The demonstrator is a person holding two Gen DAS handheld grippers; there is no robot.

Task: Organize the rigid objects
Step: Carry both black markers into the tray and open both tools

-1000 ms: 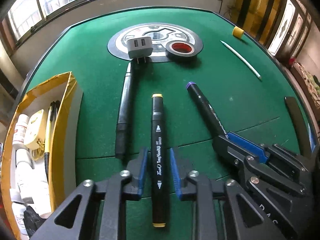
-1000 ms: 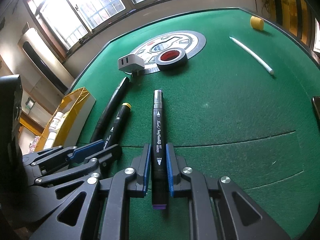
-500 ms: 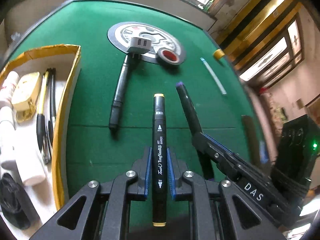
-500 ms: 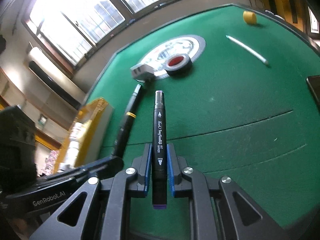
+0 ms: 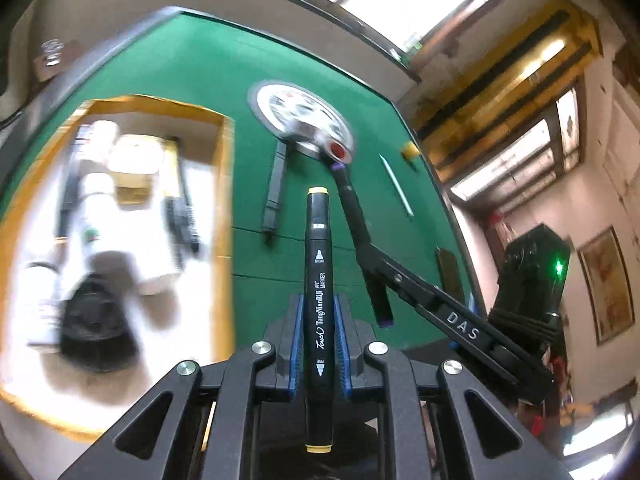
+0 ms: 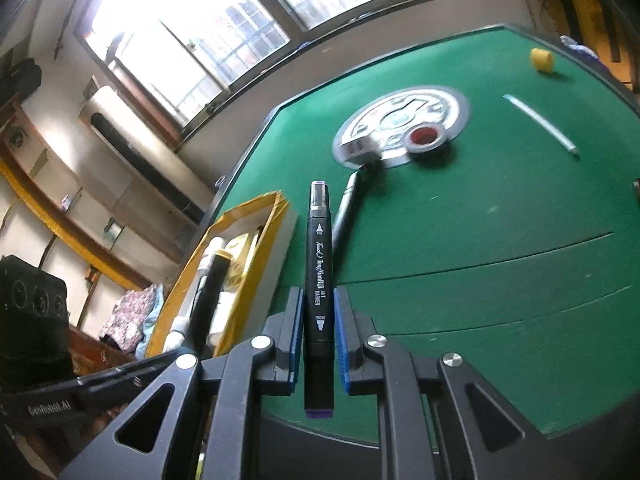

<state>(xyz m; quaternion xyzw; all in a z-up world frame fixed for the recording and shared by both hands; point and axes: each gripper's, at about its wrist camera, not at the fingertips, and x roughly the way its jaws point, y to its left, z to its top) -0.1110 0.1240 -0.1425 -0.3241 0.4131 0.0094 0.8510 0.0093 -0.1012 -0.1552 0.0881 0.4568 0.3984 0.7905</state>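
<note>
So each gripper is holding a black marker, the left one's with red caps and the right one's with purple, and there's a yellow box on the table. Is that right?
Not quite: the marker in the left gripper has yellow caps, not red, as the left wrist view shows. The right gripper does hold the purple-capped marker, and the yellow box sits on the green table.

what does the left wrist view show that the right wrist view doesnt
Only the left wrist view shows the yellow-capped black art marker gripped lengthwise in the left gripper, and the blurred contents of the box from above.

Only the right wrist view shows the purple-capped black art marker as held in the right gripper, plus the big bright windows.

Both show the yellow-edged cardboard box, green felt table, round patterned disc, red-centred tape roll, dark pen, thin white stick and small yellow cylinder.
</note>
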